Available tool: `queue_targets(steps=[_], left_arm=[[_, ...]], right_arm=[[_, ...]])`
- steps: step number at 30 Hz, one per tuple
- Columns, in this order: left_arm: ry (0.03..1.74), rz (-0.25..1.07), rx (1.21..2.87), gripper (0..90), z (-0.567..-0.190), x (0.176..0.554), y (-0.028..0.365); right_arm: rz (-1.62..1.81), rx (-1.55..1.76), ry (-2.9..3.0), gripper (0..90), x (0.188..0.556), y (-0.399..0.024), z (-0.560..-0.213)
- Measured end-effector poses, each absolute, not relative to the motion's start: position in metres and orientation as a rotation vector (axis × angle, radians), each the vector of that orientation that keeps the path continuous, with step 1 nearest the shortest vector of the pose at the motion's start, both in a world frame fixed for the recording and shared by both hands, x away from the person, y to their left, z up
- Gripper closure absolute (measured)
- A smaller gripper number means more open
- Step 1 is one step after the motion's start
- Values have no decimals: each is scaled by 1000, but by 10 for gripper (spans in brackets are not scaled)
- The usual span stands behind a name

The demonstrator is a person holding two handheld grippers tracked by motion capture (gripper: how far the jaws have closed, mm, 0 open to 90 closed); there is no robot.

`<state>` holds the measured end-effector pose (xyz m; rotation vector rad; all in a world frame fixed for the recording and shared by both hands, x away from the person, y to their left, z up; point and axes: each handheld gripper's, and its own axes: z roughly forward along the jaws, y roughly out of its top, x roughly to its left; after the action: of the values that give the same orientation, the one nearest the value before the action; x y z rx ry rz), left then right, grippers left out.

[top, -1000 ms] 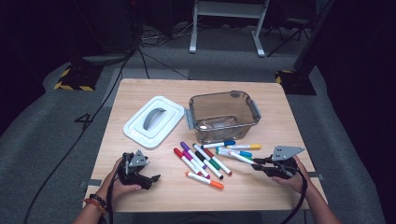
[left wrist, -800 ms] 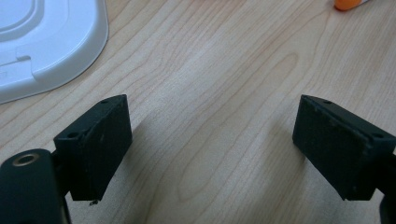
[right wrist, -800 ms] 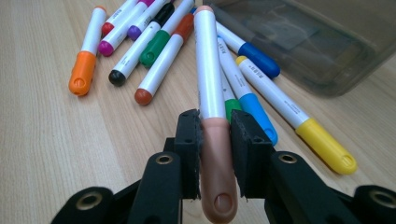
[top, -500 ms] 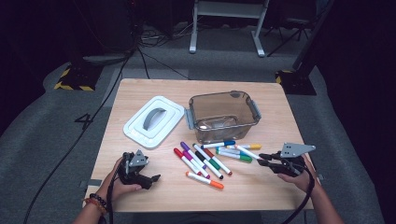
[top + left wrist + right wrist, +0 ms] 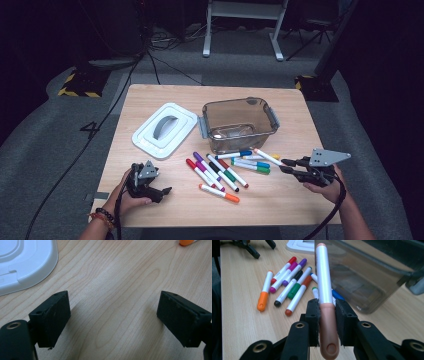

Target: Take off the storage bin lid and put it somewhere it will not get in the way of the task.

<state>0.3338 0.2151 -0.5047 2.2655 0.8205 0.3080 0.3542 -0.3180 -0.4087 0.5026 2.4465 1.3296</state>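
Light wooden worktop seen from above, in a dark room. At the right edge, right tool in a hand, clamped on a peach-capped marker with a white barrel; marker lifted off the wood, pointing toward the clear brown plastic bin at the centre of the worktop, tip just beside the bin's near corner. In the right gripper view, pads pressing on the marker's cap from both sides, barrel rising straight up between them. At the lower left, left tool held low over the worktop, jaws well apart with bare wood between them. White lid with a grey handle lying flat to the left of the bin, touching or nearly touching it. Loose markers scattered in front of the bin: red, purple, black, green and brown-capped ones lying side by side in a slanted row, an orange-capped marker nearest the front edge, and blue and green ones close to the bin, between the row and the right tool.
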Motion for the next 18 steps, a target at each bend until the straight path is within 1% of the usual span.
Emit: queue_targets(steps=[7,14,18], left_arm=[[820,308,2266,122,-505,334,215],[821,308,2266,122,-505,334,215],[821,308,2264,122,-505,334,215]], right_arm=[[1326,448,2416,738,364,-313,-382],[1277,417,2407,738,395,-300,-350],[1253,396,2413,738,413,-288,-339]])
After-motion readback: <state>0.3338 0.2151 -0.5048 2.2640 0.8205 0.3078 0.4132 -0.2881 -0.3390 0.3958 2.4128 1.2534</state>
